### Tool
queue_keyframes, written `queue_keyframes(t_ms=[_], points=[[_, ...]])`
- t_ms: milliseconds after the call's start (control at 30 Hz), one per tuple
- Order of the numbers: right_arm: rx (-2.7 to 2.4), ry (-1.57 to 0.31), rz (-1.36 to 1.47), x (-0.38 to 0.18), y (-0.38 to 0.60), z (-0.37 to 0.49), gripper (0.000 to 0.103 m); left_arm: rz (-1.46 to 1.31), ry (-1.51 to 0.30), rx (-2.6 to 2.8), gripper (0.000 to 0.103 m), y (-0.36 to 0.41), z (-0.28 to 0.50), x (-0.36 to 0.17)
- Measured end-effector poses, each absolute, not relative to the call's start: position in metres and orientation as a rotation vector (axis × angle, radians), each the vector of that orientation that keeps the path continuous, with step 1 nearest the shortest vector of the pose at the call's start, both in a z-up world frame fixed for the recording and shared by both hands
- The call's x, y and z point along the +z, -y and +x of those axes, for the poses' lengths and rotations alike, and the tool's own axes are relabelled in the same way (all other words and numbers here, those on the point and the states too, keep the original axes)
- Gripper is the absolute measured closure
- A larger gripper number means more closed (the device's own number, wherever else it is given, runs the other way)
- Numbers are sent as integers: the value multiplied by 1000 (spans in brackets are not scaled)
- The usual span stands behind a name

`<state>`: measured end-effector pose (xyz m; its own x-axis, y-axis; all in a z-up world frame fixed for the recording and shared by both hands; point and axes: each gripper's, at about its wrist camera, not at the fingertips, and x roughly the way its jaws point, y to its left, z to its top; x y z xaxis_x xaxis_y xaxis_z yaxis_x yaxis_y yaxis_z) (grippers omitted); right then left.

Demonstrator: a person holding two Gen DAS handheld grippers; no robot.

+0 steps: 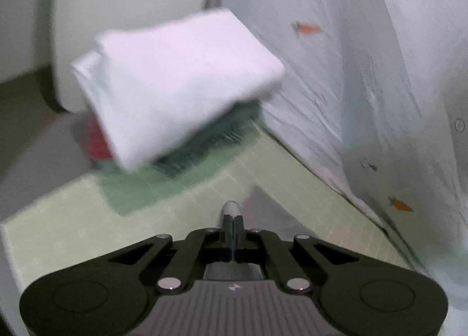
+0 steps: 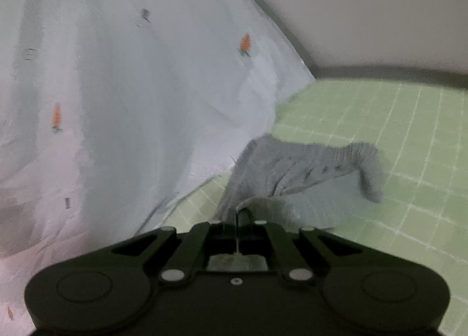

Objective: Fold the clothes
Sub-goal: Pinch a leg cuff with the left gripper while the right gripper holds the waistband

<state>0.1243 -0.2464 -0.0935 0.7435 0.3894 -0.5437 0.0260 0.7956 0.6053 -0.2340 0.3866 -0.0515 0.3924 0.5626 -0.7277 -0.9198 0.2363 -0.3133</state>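
Both grippers are clamped on a white carrot-print garment (image 2: 131, 102): the left gripper (image 1: 233, 216) and right gripper (image 2: 238, 214) pinch grey trim, the cloth hanging between them over the green tabletop (image 2: 409, 137).

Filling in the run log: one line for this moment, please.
left hand-held gripper: shut on grey cloth | right hand-held gripper: shut on grey cloth | folded white stack: on green mat

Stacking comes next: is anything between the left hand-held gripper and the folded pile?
Nothing visible: only bare green mat separates the left hand-held gripper from the folded pile; carrot-print fabric hangs to the right.
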Motion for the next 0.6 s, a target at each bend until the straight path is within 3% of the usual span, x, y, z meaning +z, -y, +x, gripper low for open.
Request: queue_keyframes(t_ms=[167,200,267,300,433,600], points=[[178,-802,686,-129,234,151,97,-862,-608,1027,102,-404,-191,-100],[154,-823,689,-135,232,153,90,-865,-637,1037,101,-403,-186,-108],[128,-836,695,-141,231,146,74,-870,-667,1041,85,-402,-182,-118],[122,-837,700,-144,231,141,67,-873,-672,1036,83,-401,-181,-122],[133,-874,723,-157,224,122,67,-914,-715,986,79,-400,-182,-138],[194,-941,808,-177,204,108,69,-994,-768,955,66,-403,-176,-164]])
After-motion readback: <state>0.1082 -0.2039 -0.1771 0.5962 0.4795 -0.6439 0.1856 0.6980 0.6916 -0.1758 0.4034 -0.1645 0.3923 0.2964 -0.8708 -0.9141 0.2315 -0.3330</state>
